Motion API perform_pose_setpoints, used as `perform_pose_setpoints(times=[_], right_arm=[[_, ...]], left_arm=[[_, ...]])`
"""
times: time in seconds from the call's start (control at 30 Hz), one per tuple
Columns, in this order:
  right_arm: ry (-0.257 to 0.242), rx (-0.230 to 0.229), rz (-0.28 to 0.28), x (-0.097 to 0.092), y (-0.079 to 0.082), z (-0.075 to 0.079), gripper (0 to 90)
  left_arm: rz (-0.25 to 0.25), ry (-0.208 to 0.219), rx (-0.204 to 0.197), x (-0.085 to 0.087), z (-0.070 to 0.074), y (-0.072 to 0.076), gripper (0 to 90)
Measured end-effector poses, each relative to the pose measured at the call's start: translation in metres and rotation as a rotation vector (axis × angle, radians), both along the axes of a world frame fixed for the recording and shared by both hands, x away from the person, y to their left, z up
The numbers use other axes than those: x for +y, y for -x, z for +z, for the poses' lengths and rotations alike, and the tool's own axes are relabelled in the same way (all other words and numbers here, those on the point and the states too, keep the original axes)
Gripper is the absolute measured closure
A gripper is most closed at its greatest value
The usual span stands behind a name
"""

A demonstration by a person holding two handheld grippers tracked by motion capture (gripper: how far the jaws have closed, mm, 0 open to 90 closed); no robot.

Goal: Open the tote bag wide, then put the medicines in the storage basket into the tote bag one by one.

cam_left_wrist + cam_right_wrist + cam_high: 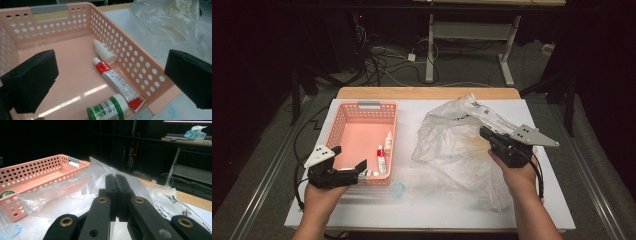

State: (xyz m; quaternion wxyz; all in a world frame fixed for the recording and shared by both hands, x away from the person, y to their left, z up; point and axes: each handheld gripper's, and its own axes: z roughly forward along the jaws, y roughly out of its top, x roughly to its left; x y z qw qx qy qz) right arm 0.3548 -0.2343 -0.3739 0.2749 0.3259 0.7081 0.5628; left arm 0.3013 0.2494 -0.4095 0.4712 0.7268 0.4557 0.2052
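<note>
Green-capped bottle (110, 108) just below left tool (110, 77)

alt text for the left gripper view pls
Two open black jaws of the left gripper frame a pink perforated basket on a white table. Inside lie a small white bottle, a red-and-white tube and a green-and-white jar; a clear plastic bag sits beyond the basket.

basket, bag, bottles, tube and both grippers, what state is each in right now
basket: upright, open-topped
red and white tube: lying flat in the basket, capped
white dropper bottle: lying on its side in the basket
green-capped bottle: in the basket, capped
plastic bag: crumpled on the table
left gripper: jaws open, empty
right gripper: jaws shut against the bag
</note>
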Motion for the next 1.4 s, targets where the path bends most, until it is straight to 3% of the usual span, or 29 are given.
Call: perform_pose_setpoints(times=[0.3,0.8,0.97,1.17,1.4], right_arm=[[-0.004,0.0,0.004,-0.001,0.0,0.001,90.0],[-0.001,0.015,0.005,0.001,-0.006,-0.003,90.0],[0.002,0.011,0.007,0.002,-0.007,-0.003,90.0],[0.001,0.008,0.006,-0.001,-0.005,-0.002,90.0],[-0.006,0.008,0.007,0.0,-0.006,-0.001,90.0]], left_arm=[[-0.016,-0.001,0.028,-0.013,0.007,-0.025,0.0],[-0.043,0.002,0.153,-0.02,0.009,-0.058,0.8],[-0.035,-0.051,0.196,-0.022,0.008,-0.066,0.8],[-0.025,-0.088,0.282,-0.025,0.004,-0.076,0.8],[-0.05,-0.151,0.383,-0.033,0.002,-0.09,1.4]])
